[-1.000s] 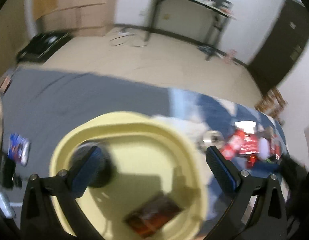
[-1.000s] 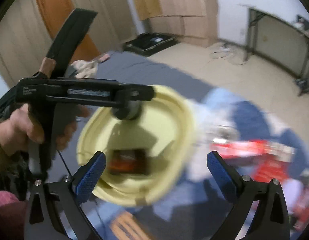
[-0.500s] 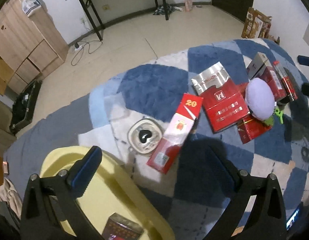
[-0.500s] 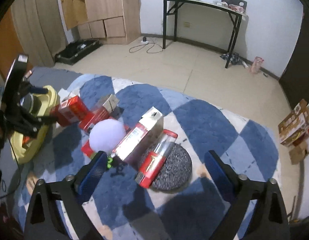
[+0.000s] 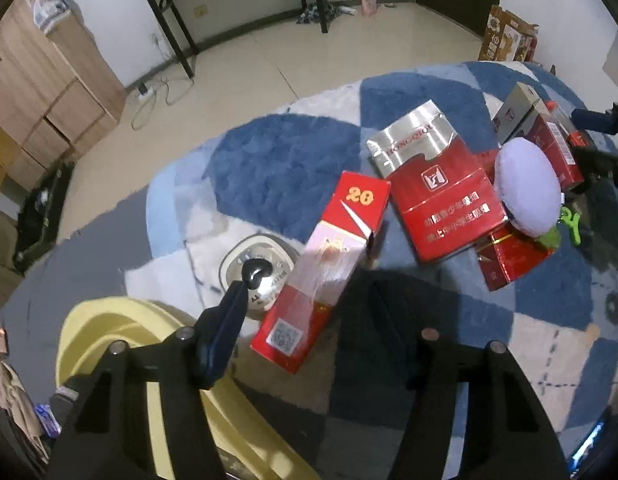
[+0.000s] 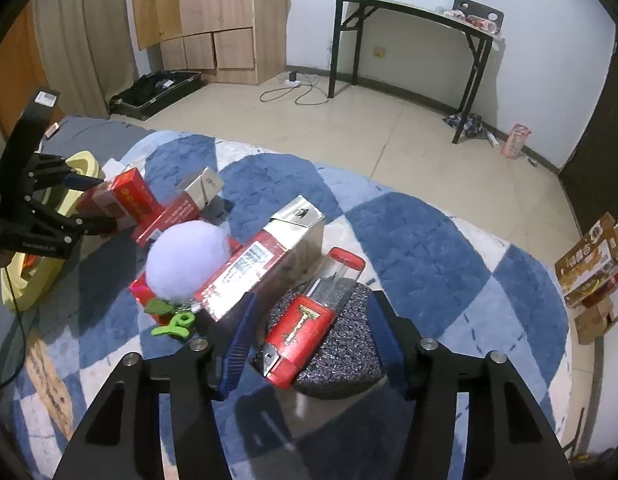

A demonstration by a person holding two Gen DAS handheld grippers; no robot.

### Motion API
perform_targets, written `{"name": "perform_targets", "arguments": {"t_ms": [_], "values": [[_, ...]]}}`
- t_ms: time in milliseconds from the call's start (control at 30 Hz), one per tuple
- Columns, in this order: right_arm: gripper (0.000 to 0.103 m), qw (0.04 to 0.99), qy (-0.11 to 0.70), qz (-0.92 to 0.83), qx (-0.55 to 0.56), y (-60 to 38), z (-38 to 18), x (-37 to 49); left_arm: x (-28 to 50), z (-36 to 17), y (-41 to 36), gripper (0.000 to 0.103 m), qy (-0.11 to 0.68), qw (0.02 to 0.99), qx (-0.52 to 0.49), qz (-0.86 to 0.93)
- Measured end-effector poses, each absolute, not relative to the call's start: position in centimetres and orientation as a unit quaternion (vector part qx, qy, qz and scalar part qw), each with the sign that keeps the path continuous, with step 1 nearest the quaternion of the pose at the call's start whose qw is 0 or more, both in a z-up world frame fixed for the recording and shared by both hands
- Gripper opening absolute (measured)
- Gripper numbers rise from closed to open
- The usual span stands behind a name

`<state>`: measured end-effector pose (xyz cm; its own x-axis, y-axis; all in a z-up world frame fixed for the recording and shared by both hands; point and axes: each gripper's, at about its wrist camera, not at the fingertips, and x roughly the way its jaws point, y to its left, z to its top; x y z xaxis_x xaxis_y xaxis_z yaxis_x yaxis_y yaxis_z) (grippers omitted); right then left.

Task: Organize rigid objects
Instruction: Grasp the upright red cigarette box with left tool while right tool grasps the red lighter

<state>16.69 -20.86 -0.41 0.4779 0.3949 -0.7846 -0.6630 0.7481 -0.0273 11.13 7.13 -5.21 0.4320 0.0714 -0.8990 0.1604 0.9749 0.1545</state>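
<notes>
On blue-and-white checked blanket (image 5: 293, 160): red cartons and small items in a loose heap. Left gripper (image 5: 305, 312) with jaws parted, straddling near end of long red "20" carton (image 5: 329, 260), not clamped on it; whether pads touch it cannot be told. Left finger (image 5: 225, 324) across round metal ashtray (image 5: 249, 268), just beside that carton. Yellow basin (image 5: 109, 332) at lower left, under the gripper frame. Large red-and-silver carton (image 5: 433, 184) beyond, lilac plush ball (image 5: 525, 188) against its right edge (green clip (image 5: 569, 220) below the ball). Right gripper (image 6: 317, 344) with jaws parted around red razor pack (image 6: 309, 320), which lies tilted on dark speckled round pad (image 6: 345, 344); contact with the pack not discernible.
</notes>
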Motion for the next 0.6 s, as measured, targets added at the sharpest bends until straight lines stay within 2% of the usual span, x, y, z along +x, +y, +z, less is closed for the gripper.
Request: {"name": "perform_targets", "arguments": {"t_ms": [133, 233, 500, 600], "values": [[0.034, 0.847, 0.393, 0.321, -0.160, -21.2, -0.7, 16.8, 11.2, -4.4, 7.2, 0.044, 0.524, 0.847, 0.087, -0.021], [0.029, 0.848, 0.384, 0.323, -0.170, -21.0, -1.1, 16.3, 11.2, -4.1, 7.1, 0.036, 0.528, 0.846, 0.070, -0.032], [0.027, 0.849, 0.370, 0.323, -0.192, -20.5, -1.6, 15.8, 11.5, -5.9, 5.6, 0.036, 0.549, 0.832, 0.061, -0.047], [0.024, 0.850, 0.368, 0.326, -0.189, -20.6, -1.6, 15.8, 11.2, -5.9, 5.3, 0.028, 0.536, 0.841, 0.066, -0.043]]}}
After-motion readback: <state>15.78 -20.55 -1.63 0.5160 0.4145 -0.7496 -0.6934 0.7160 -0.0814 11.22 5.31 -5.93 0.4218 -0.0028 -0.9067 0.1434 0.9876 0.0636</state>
